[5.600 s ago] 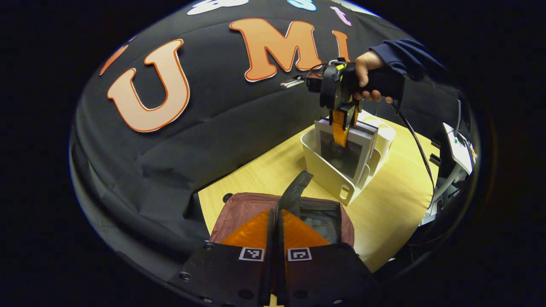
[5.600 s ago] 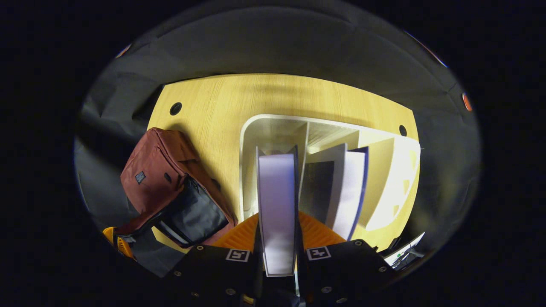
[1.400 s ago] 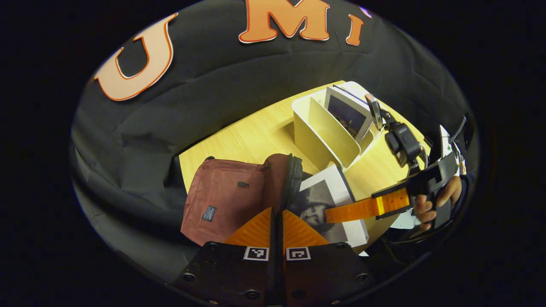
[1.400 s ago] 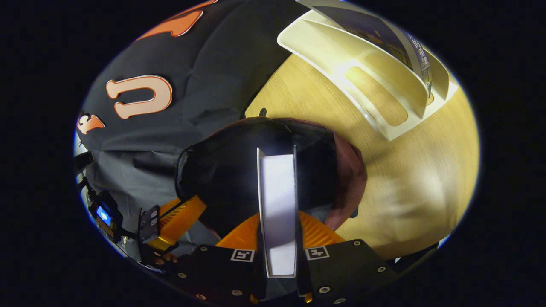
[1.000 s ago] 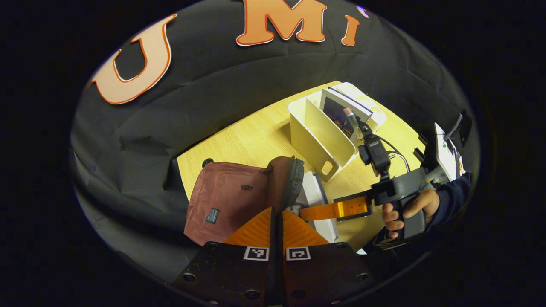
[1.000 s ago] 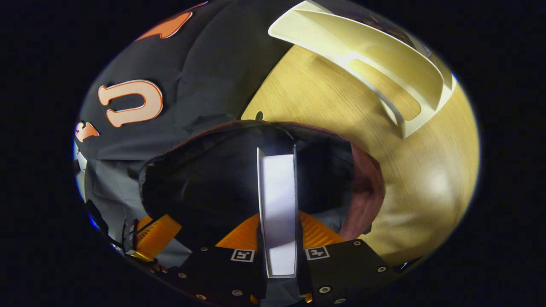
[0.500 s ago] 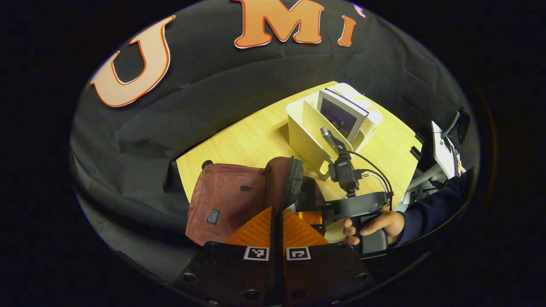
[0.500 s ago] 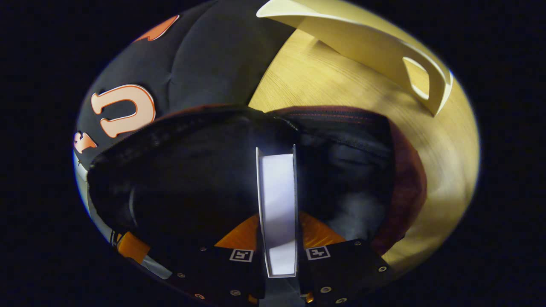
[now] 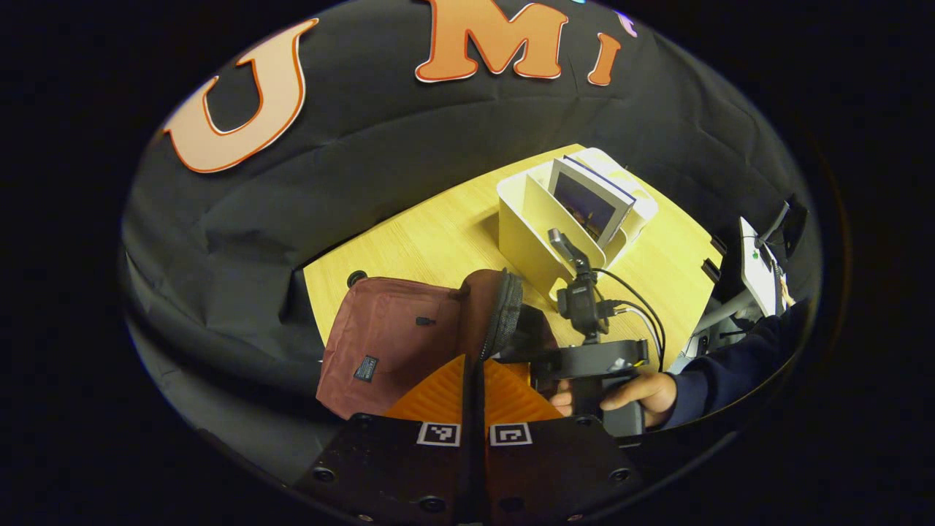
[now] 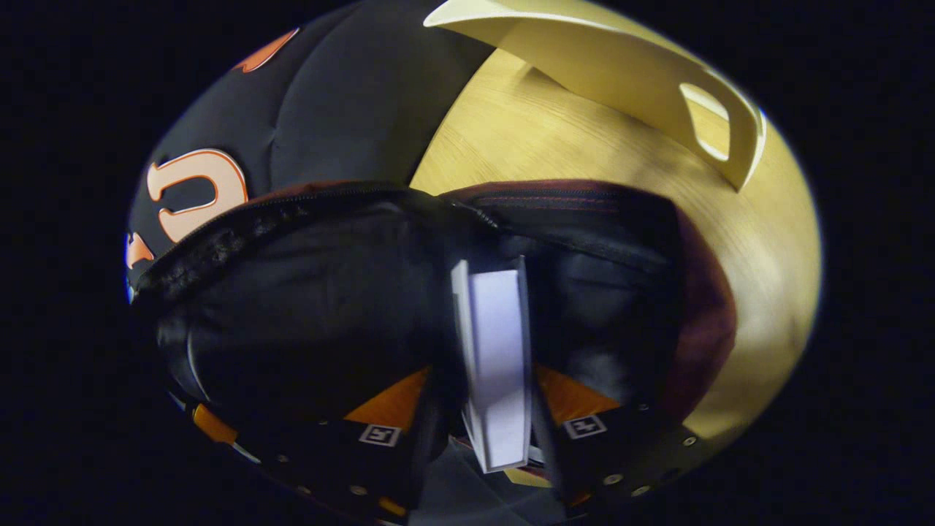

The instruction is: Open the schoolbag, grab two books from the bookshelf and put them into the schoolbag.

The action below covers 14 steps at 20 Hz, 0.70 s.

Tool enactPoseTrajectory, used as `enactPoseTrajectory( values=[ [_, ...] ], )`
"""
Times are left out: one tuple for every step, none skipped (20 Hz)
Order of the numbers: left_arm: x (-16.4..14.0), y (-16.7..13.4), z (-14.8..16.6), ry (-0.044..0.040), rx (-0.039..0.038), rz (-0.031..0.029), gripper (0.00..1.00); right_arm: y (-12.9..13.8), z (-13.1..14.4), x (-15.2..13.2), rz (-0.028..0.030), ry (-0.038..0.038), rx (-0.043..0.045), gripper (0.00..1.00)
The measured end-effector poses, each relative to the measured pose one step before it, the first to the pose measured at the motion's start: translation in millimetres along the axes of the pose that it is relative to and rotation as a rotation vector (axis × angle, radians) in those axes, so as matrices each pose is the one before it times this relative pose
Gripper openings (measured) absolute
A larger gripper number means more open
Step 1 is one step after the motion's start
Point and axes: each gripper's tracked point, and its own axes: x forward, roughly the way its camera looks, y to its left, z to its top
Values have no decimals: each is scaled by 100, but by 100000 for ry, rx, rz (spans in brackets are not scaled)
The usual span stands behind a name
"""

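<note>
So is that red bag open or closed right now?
Open. In the right gripper view the schoolbag gapes, its dark lining showing, with a book inside its mouth. The left gripper holds its flap up.

Much tucked inside the bag

The book's (image 10: 494,358) far end is lost in the bag's (image 10: 307,292) dark interior; in the left gripper view the right gripper's fingertips are hidden inside the bag; the shelf (image 10: 621,73) is cut off at the top edge.

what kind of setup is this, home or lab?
Likely a staged recording booth, not a home: black cloth wall, a bare wooden table with just a white bookshelf and maroon schoolbag, and handheld gripper rigs.
</note>
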Motion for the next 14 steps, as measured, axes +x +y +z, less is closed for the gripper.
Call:
enactPoseTrajectory(
  values=[
    [81, -466, 183, -160, -185, -551, 1, -840, 197, -948, -2680, -851, -2455, 60],
    [10, -171, 336, -594, -155, 109, 1, -819, 261, -980, -2549, -671, -2467, 100],
    [186, -149, 162, 22, -525, -242, 1, -592, 371, -946, -2093, -1062, -1984, 94],
    [-12, 133, -45, -777, -481, -111, 1, -577, 292, -1055, -1433, -305, -2585, 97],
    [170, -72, -171, 263, -754, -715, 1, -724, 271, -928, -2125, 115, -2802, 97],
    [61, -230, 85, -690, -249, -510, 1, -711, 608, -968, -1519, -1317, -3037, 97],
    [187, -101, -190, 87, -16, -166, 1, -847, 716, -1067, -2211, -1801, -3618, 97],
    [34, -162, 77, -248, 224, -40, 1, -920, 952, -1257, -2398, -2586, -3304, 97],
    [24, -55, -77, 146, 572, 118, 1, -919, 791, -1432, -2381, -1319, -4067, 98],
    [143, -138, 5, -78, 733, 221, 1, -1269, 937, -1432, -3329, -1216, -3903, 97],
    [159, -171, -116, -107, -404, -368, 1, -1050, 998, -1330, -2663, -782, -3791, 97],
    [13, -258, 57, -483, -233, -408, 1, -1333, 1181, -1319, -3134, -1992, -3982, 97],
    [178, 5, -158, -289, -463, 33, 1, -1148, 978, -1089, -3301, -892, -3921, 98],
    [127, 6, 97, -362, -334, -64, 1, -1117, 1024, -1060, -3068, -939, -3536, 97]
  ],
)
